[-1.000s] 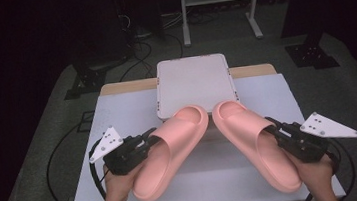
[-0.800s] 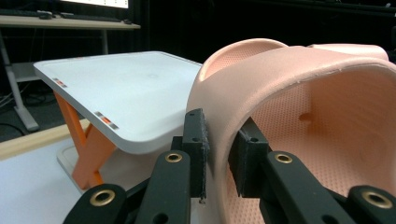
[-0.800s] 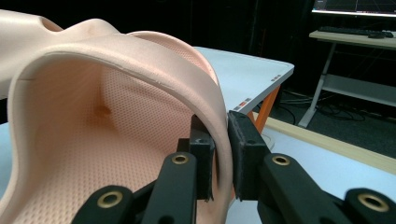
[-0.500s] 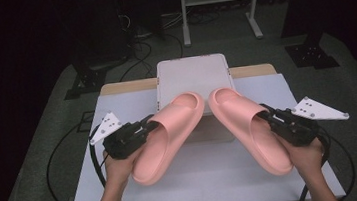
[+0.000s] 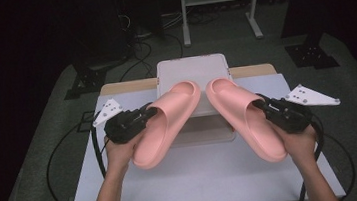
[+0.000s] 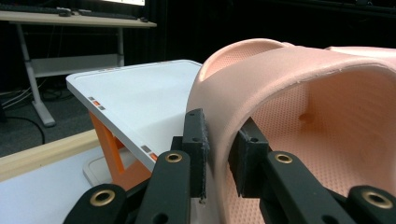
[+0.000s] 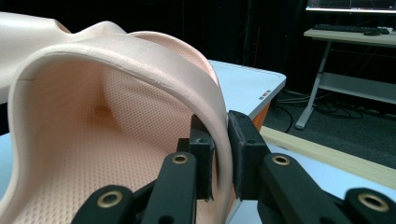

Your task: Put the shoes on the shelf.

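Two pink foam slides are held up above the white table (image 5: 200, 183), toes pointing away over a white platform (image 5: 191, 71). The left slide (image 5: 166, 122) is pinched at its strap's outer edge by my left gripper (image 5: 149, 114), whose pads clamp the strap wall (image 6: 219, 154). On the right slide (image 5: 246, 116) my right gripper (image 5: 262, 105) is shut on the strap edge (image 7: 220, 154). Both slides tilt, with toes converging near the platform's front edge. Each gripper carries a grey three-cornered plate.
The white platform (image 6: 140, 100) rests on an orange base (image 6: 112, 154) at the table's far middle. A wooden strip (image 7: 327, 156) runs along the table's far edge. Black cables (image 5: 57, 158) loop beside the table. A desk frame (image 5: 217, 6) stands beyond.
Both hands have carried the slides forward and a little higher, so the toes now reach over the platform's front part. Both grips are unchanged.
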The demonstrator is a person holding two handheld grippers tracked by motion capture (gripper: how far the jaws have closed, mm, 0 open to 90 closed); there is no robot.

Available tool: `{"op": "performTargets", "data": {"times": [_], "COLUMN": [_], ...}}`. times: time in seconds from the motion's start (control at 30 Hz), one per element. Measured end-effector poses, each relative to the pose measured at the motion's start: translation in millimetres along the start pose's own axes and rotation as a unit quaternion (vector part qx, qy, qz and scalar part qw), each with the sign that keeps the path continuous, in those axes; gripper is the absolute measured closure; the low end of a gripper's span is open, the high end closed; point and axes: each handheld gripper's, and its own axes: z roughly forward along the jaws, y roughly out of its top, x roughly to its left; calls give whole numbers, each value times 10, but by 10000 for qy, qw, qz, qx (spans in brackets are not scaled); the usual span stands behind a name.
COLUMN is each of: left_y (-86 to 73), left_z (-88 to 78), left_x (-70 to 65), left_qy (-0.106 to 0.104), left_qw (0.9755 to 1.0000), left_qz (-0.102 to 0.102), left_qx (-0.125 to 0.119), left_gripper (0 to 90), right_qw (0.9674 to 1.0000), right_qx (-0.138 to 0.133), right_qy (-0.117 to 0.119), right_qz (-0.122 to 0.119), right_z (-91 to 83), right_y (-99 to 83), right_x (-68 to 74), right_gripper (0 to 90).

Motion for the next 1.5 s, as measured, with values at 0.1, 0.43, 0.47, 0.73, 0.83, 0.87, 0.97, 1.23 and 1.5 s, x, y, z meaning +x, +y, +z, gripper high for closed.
{"op": "performTargets", "data": {"times": [0.1,0.43,0.47,0.73,0.83,0.87,0.97,1.23,1.5], "left_y": [26,101,106,151,178,187,208,271,308], "left_z": [30,131,141,223,255,271,307,411,495], "left_x": [35,122,128,199,223,233,254,311,381], "left_qy": [43,123,140,227,257,273,301,390,484], "left_qw": [10000,9999,9999,9996,9994,9994,9992,9988,9983], "left_qz": [8,14,10,-54,-75,-82,-105,-116,-197], "left_qx": [23,99,98,173,196,214,252,270,275], "left_gripper": [776,776,776,775,775,774,774,773,768], "right_qw": [10000,10000,9999,9998,9997,9997,9996,9993,9990], "right_qx": [16,91,84,143,172,172,195,217,256], "right_qy": [17,-35,-52,-138,-172,-175,-201,-285,-352], "right_qz": [-16,-8,-18,-24,-8,13,14,56,125], "right_z": [79,247,261,373,419,432,467,565,691], "right_y": [44,136,140,208,227,231,249,310,353], "right_x": [-1,1,-1,-42,-66,-72,-95,-156,-208], "right_gripper": [800,799,799,798,798,797,795,794,791]}}
